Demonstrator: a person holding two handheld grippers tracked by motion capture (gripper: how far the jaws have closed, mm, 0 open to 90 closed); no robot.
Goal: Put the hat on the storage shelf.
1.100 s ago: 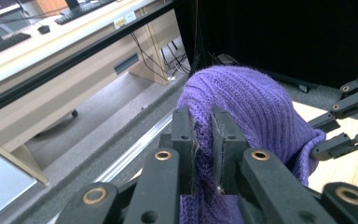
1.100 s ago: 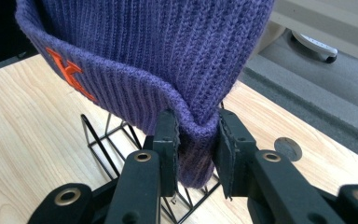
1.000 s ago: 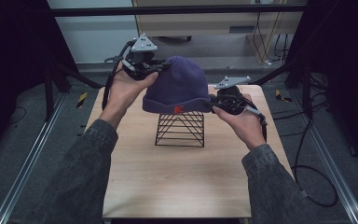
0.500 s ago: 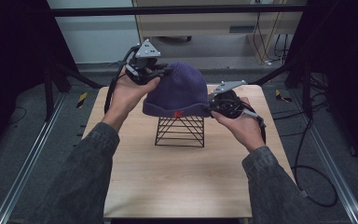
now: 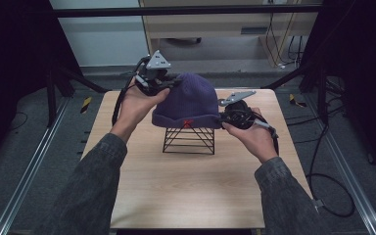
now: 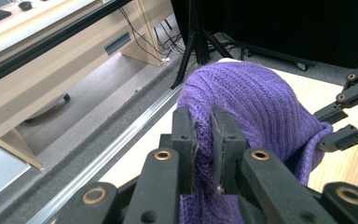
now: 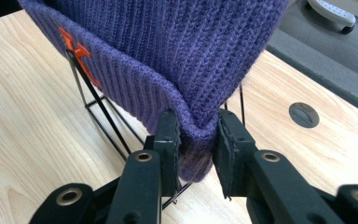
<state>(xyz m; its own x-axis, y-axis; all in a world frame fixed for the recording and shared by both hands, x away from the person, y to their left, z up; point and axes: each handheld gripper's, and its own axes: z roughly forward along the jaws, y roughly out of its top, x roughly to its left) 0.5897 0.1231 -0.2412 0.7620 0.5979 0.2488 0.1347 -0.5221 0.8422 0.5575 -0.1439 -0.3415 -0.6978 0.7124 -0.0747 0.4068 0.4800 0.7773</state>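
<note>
Left hand-held gripper (image 6: 203, 140): jaws pinched on a fold of knit at the crown/back side of the purple beanie (image 6: 256, 107); in high view it sits at the hat's far-left top (image 5: 162, 84), grey plate up.
Right hand-held gripper (image 7: 196, 140): jaws clamped on the beanie's folded cuff, right edge; in high view at the hat's right rim (image 5: 225, 117), w/ cable trailing off to the right.
Beanie: purple rib knit, orange mark on the cuff front (image 7: 74, 46); draped over the top of the wire stand (image 5: 189, 140), held on both sides, opening down.
Wire stand: black, open frame, stands upright on the table (image 5: 186, 191), approx mid-table; its top is inside the hat, lower bars visible under the cuff.
Table: light wood; round hole near the right gripper (image 7: 304, 115).
</note>
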